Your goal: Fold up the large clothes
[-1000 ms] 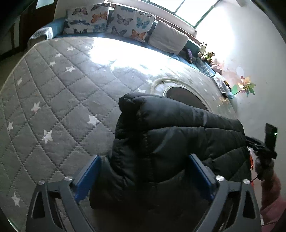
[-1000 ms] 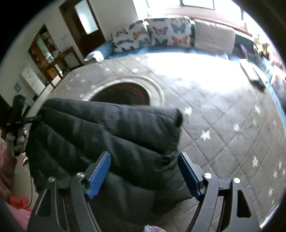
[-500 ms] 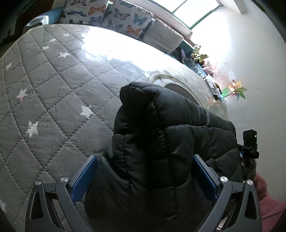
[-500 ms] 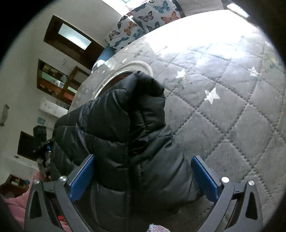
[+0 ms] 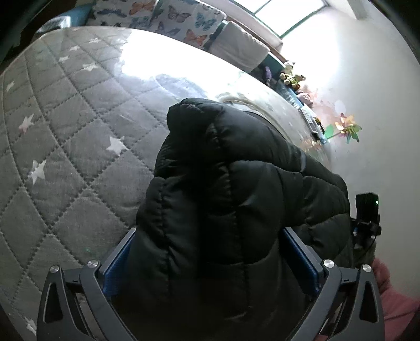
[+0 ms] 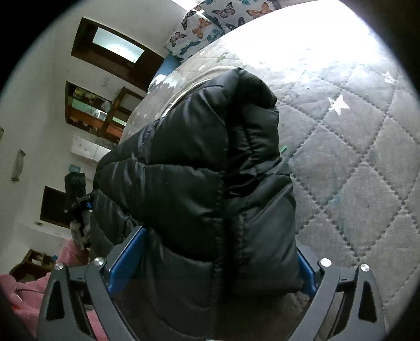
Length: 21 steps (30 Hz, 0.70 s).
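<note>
A black puffer jacket (image 5: 236,188) lies folded in a thick bundle on a grey quilted mattress (image 5: 68,147) with white stars. My left gripper (image 5: 210,267) has its blue pads pressed on both sides of the jacket's near left end. My right gripper (image 6: 210,259) is closed the same way on the jacket (image 6: 199,168) at its right end. The jacket bulges up between each pair of fingers and hides the fingertips. Each gripper shows at the edge of the other's view, the right one in the left view (image 5: 366,217).
Butterfly-print cushions (image 5: 162,15) and a plain cushion line the far edge under a bright window. Soft toys (image 5: 291,76) and a paper flower (image 5: 346,128) stand by the white wall. Wooden shelves (image 6: 97,115) and a door lie left. Pink fabric (image 6: 31,286) is near me.
Both grippers have narrowed from wide open around the jacket to squeezing it. The jacket ends have bunched up taller, and both cameras have tilted and come closer to the fabric.
</note>
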Motion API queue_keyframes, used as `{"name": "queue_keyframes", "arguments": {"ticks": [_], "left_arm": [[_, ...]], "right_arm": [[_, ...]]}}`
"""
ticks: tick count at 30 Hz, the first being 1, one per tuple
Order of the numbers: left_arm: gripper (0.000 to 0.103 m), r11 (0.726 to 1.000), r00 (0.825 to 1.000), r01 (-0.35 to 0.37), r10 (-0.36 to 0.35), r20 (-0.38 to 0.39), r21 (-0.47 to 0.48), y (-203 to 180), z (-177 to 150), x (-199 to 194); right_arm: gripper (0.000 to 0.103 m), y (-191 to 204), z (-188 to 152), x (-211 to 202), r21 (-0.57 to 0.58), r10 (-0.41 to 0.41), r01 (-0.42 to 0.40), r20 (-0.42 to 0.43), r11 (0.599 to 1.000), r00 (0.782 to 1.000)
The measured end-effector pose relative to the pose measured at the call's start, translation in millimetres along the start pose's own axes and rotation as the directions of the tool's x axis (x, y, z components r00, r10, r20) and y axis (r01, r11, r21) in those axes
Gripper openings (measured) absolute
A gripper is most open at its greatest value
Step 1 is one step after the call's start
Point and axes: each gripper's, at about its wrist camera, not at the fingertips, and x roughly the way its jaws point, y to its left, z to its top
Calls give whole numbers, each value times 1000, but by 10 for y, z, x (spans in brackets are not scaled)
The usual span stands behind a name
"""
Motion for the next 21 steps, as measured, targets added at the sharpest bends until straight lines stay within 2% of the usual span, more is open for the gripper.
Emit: {"name": "queue_keyframes", "arguments": {"ticks": [1, 3, 4, 6, 7, 8, 10, 12, 16, 21], "left_arm": [[103, 1000, 1000, -13, 13, 9, 4, -46, -8, -2], [99, 1000, 999, -29, 28, 25, 8, -122, -39, -29], [92, 999, 999, -32, 32, 32, 6, -162, -47, -48], [80, 999, 998, -48, 48, 50, 4, -291, -96, -113], [72, 999, 997, -52, 52, 55, 1, -333, -95, -139], [69, 998, 996, -66, 66, 63, -3, -416, -95, -173], [58, 997, 993, -80, 80, 84, 2, -568, -76, -260], [55, 997, 991, -81, 79, 109, 9, -720, -46, -358], [51, 996, 987, -64, 55, 150, 58, -1086, 140, -509], [49, 993, 985, -5, -16, 173, 119, -1657, 599, -387]], "right_arm": [[97, 13, -12, -19, -2, -2, 2, 8, 1000, 1000], [79, 66, -38, -91, -22, -13, 14, 34, 1000, 999], [75, 119, -49, -136, -33, -19, 20, 50, 999, 999], [58, 228, -77, -195, -53, -34, 38, 78, 998, 996], [54, 279, -83, -204, -61, -42, 47, 89, 997, 995], [50, 337, -83, -232, -69, -47, 54, 104, 996, 993], [46, 450, -79, -305, -84, -49, 61, 137, 995, 989], [43, 542, -78, -427, -103, -42, 60, 174, 993, 984], [41, 665, -62, -701, -143, -61, 97, 237, 985, 970], [41, 690, 105, -1121, -167, -99, 164, 341, 972, 935]]}}
